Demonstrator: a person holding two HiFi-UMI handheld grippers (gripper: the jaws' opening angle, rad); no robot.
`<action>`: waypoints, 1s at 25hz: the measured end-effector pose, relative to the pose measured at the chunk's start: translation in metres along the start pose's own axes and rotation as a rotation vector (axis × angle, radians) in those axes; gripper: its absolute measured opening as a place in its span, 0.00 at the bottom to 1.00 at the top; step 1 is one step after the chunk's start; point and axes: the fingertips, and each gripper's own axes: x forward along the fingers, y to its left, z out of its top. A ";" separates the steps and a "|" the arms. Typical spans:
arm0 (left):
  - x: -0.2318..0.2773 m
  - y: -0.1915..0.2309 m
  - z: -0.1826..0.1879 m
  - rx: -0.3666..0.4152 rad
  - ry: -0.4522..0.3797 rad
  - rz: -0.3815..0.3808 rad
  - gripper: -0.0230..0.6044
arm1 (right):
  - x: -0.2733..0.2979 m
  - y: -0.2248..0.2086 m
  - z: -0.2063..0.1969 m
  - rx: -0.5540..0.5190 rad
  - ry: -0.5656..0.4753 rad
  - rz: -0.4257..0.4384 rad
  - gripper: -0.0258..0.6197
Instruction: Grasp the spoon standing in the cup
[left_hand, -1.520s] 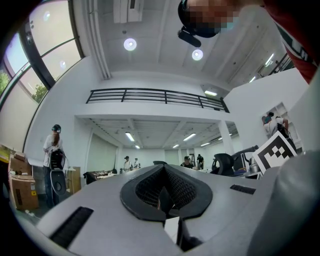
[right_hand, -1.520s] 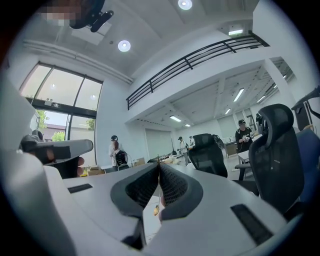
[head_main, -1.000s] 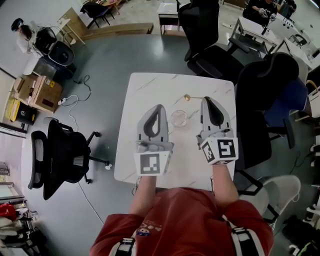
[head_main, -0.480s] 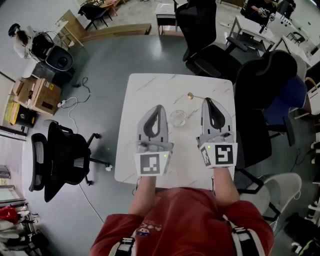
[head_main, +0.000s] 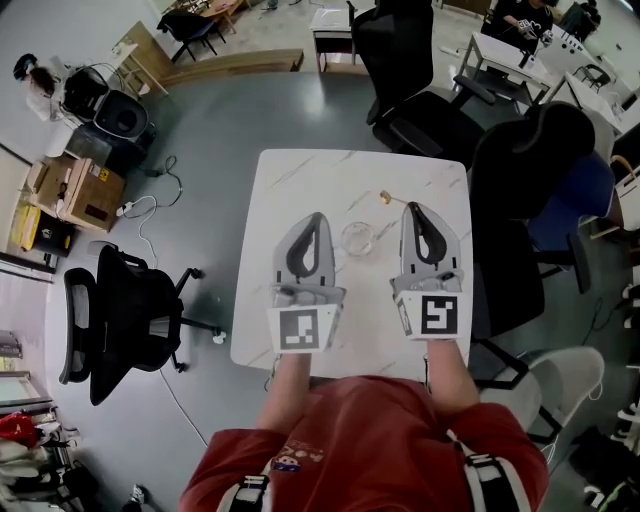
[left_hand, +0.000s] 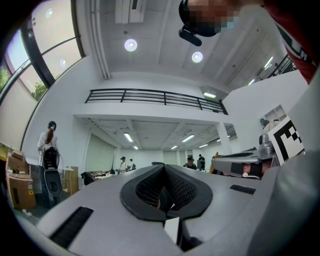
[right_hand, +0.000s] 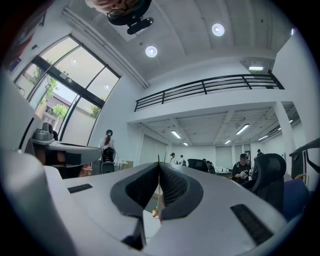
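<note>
A small clear glass cup (head_main: 357, 237) stands on the white marble table (head_main: 300, 170), between my two grippers. The thin gold spoon (head_main: 386, 197) is out of the cup. It lies level above the table, bowl to the left, with its handle pinched in my right gripper (head_main: 413, 207). In the right gripper view the spoon (right_hand: 155, 212) shows as a thin line between the shut jaws of that gripper (right_hand: 159, 165), its bowl hanging low. My left gripper (head_main: 317, 214) hovers left of the cup, tips together, nothing in it (left_hand: 164, 167).
Black office chairs stand beyond the table (head_main: 400, 60) and at its right (head_main: 530, 170); another chair (head_main: 120, 320) stands left on the grey floor. Cardboard boxes (head_main: 70, 185) sit far left. The table's far half is bare.
My right gripper has rolled about its own axis, so its marker cube now faces the head camera squarely. The spoon's bowl has shifted slightly right. The left gripper kept still.
</note>
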 end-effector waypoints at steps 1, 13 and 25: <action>0.000 0.001 0.000 0.001 0.000 0.000 0.05 | 0.000 0.001 0.000 -0.004 -0.001 0.000 0.07; 0.005 0.001 -0.009 -0.005 0.014 0.011 0.05 | 0.006 0.000 -0.016 -0.033 0.009 -0.011 0.07; 0.007 0.002 -0.022 -0.010 0.032 0.027 0.05 | 0.011 0.007 -0.027 -0.036 0.014 0.009 0.07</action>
